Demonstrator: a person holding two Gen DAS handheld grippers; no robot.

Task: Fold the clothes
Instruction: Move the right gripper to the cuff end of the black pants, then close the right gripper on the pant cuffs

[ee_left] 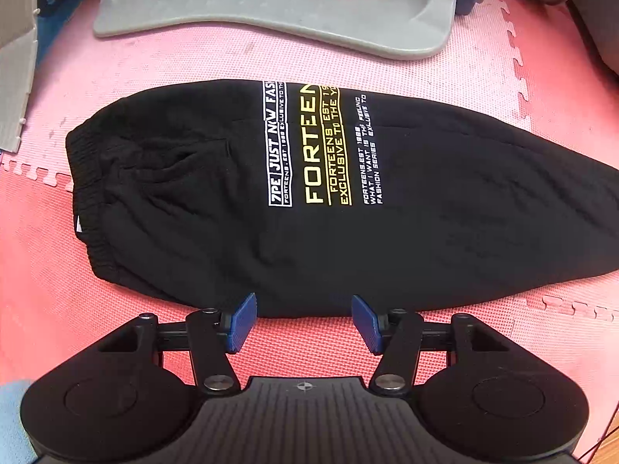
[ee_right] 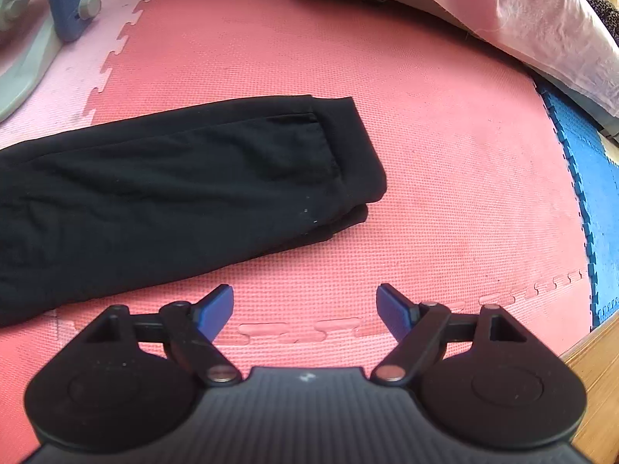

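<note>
Left claw (ee_left: 303, 319) sits spread and empty at bottom centre, its tips at the near edge of the black trousers (ee_left: 309, 201), which lie flat across mid-frame on the pink mat (ee_left: 154, 62). Right claw (ee_right: 305, 311) is spread too, over bare mat, the trouser cuffs (ee_right: 348, 154) up-left.

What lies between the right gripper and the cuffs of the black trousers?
Only bare pink mat, as the right wrist view shows. The open right gripper hovers apart from the cuffs of the trousers; nothing sits between.
</note>
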